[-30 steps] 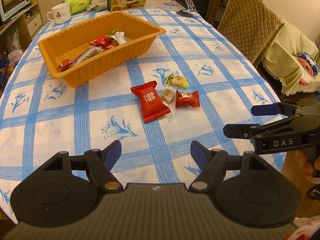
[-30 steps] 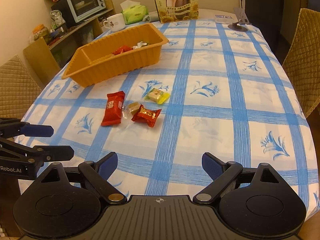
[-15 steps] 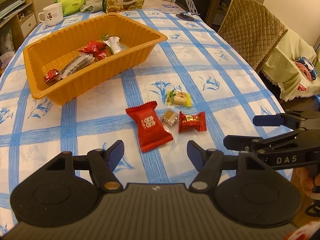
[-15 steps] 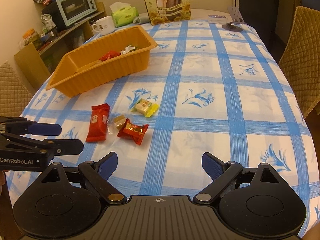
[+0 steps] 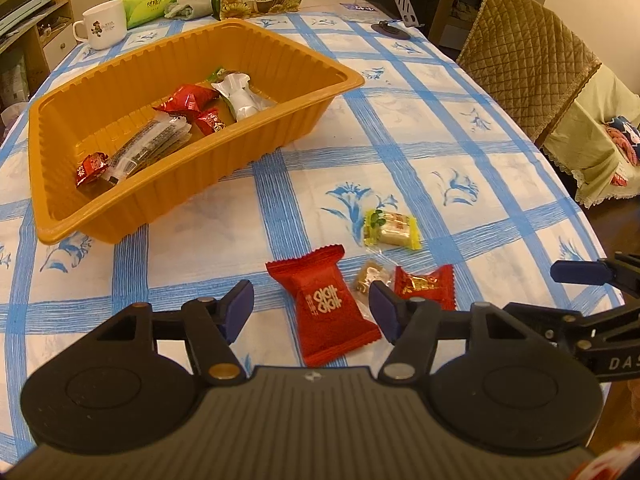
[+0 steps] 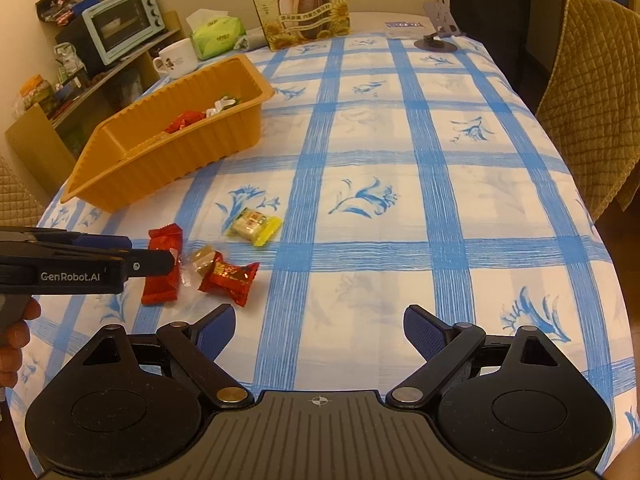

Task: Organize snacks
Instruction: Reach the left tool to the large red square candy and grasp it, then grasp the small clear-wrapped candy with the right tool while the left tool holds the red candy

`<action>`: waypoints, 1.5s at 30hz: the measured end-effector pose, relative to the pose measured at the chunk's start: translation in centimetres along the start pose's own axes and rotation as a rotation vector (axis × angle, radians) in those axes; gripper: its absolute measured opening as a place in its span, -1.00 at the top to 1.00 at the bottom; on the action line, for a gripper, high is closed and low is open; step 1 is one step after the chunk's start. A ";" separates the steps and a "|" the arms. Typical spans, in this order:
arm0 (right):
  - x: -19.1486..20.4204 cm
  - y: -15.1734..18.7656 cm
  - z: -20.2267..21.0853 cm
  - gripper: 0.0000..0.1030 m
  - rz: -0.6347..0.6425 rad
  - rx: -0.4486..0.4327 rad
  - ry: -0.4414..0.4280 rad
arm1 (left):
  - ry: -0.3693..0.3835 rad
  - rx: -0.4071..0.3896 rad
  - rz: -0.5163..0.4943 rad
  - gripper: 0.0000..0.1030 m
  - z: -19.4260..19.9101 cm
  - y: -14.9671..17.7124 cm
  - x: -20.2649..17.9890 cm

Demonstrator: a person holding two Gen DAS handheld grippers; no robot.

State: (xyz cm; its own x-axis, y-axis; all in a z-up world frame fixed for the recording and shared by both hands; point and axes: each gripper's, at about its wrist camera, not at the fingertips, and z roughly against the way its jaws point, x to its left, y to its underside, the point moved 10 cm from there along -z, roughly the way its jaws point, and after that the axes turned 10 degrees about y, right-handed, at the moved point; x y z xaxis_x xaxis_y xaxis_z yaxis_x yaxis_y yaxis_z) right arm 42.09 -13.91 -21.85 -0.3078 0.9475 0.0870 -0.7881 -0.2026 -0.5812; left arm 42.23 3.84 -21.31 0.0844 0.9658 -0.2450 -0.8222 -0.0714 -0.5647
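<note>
Left wrist: my left gripper has been closing, jaws still apart around the big red packet, not gripping; four loose snacks, orange tray beyond. Right wrist: right gripper spread, empty over bare tablecloth.

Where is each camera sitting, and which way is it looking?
Left wrist view: sits on the left gripper, looking forward and down at the big red snack packet between its open fingers, which have just been closing; the right gripper shows at the right edge.
Right wrist view: sits on the right gripper, open over bare tablecloth; the left gripper and a hand enter from the left.
Both views share the orange tray, the loose snacks, the mug and the sunflower seed bag.
</note>
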 end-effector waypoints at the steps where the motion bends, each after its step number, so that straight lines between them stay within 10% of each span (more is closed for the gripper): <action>1: 0.0 0.0 -0.1 -0.77 -0.001 0.003 0.000 | 0.000 0.002 0.000 -0.17 -0.2 0.0 0.1; 15: 1.0 -0.4 -0.9 -0.77 0.005 0.012 -0.018 | 0.020 0.029 0.029 0.52 -0.3 0.5 2.3; 23: 3.2 -1.5 -0.8 -0.76 0.045 -0.028 -0.079 | -0.023 0.018 0.045 0.54 1.5 1.2 4.6; 39: 9.3 -3.7 -4.5 0.13 0.251 -0.030 -0.194 | -0.090 -0.023 0.138 0.55 5.6 3.1 8.3; 45: 10.0 -3.1 -5.9 0.17 0.293 0.012 -0.189 | -0.106 -0.036 0.167 0.55 6.7 3.7 9.2</action>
State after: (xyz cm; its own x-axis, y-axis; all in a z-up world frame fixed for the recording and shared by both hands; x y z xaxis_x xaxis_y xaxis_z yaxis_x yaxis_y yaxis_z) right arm 44.59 -2.35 -24.01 -0.6143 0.7863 0.0663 -0.6573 -0.4635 -0.5942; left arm 36.22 14.14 -20.33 -0.1124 0.9606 -0.2542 -0.7987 -0.2396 -0.5519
